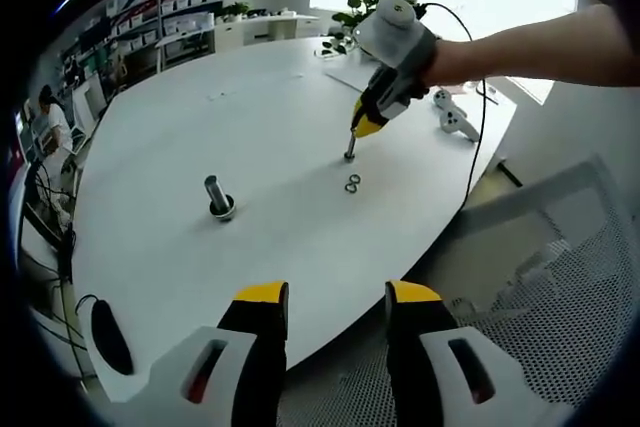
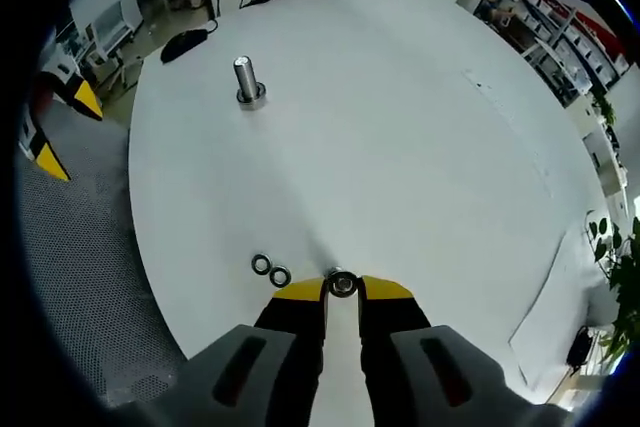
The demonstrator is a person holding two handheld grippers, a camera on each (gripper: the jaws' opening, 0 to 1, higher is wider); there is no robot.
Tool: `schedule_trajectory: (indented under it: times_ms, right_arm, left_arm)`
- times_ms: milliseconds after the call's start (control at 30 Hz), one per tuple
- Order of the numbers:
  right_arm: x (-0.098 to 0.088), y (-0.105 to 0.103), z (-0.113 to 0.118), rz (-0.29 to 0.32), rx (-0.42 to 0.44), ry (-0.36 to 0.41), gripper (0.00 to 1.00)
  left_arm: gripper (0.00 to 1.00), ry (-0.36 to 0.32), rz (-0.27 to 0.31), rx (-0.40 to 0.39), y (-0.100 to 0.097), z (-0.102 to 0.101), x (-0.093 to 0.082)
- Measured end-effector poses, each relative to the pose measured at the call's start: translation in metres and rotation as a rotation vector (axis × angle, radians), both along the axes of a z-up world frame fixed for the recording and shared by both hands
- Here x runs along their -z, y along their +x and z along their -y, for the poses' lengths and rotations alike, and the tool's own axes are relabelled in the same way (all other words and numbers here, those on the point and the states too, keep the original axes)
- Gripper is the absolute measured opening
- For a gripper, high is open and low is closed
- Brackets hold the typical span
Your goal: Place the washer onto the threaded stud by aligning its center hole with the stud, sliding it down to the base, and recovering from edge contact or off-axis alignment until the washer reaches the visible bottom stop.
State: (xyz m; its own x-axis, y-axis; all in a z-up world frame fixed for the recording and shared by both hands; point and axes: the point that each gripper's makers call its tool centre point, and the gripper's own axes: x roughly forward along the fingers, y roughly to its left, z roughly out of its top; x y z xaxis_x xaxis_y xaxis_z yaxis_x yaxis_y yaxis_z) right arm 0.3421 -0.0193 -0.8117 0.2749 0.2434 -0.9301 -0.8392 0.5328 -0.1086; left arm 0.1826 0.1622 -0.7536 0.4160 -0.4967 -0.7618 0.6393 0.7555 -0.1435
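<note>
A threaded stud [image 1: 217,194] stands upright on the white round table [image 1: 250,107], with a ring at its base; it is also at the far left [image 2: 246,80]. A second, smaller stud [image 1: 350,150] stands further right, and my right gripper [image 1: 362,130] hangs directly over it. In the right gripper view the right gripper [image 2: 342,292] is shut on a small metal washer [image 2: 342,283] at its yellow tips. Two loose washers [image 2: 271,269] lie just left of it and show again on the table [image 1: 353,184]. My left gripper [image 1: 336,299] is open and holds nothing, back at the table's near edge.
A black oval object [image 1: 110,337] lies by the table edge. A white controller [image 1: 456,119] and a cable lie behind the right gripper. A mesh chair [image 1: 560,287] stands to the right. Desks, shelves and seated people line the room's edge.
</note>
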Motion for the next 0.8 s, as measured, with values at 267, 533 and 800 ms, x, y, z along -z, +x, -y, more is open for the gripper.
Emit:
schedule_trajectory:
  times_ms: [267,533,800]
  right_arm:
    - [0.018,0.0,0.003,-0.029,0.006,-0.02,0.14]
    - [0.03,-0.003,0.002,-0.057,0.013,-0.033,0.14]
    - [0.043,-0.007,0.008,-0.097,0.039,-0.041,0.14]
  left_arm:
    - [0.37,0.001,-0.004,-0.002,0.0,-0.001,0.001]
    - [0.37,0.002,-0.007,-0.004,-0.001,-0.001,0.001]
    - [0.37,0.0,-0.009,0.0,-0.002,0.0,0.001]
